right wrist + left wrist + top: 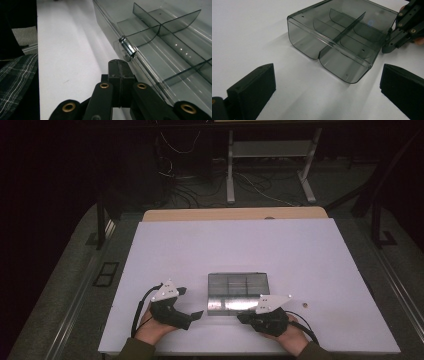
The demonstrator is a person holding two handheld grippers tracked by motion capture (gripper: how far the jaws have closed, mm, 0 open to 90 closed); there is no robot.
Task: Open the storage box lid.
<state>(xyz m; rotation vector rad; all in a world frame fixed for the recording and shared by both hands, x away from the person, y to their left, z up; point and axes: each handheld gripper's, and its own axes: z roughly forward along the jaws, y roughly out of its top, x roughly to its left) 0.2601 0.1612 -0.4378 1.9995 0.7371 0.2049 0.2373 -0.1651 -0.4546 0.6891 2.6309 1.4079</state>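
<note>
- A white surface [240,245] holds one thing: a smoky, see-through plastic organiser box [238,293], lying near the person's edge, midway between the two hands.
- In the left gripper view the box [342,37] shows thin dividers that split it into several compartments; all of them look bare.
- In the right gripper view a small shiny metal latch [127,48] sits on the box's near long edge, where two clear panels seem to meet. Whether this is a lid seam I cannot tell for sure.
- The left hand-held gripper [189,303] rests on the surface just left of the box. Its jaws stand wide apart and hold nothing; the box lies ahead of them, untouched.
- The right hand-held gripper [243,318] sits at the box's near right corner. In its own view [119,75] the two jaws are pressed flat together with nothing between them, their tip just short of the latch.
- Judged step: the work on the box looks to be at its very start, with both hands parked beside it and the right one lined up on the latch.
- Judged next move: the closed right tip would need to nudge or flick the latch, while the open left jaws close on the box's left wall to steady it, since so light a box may well slide.
</note>
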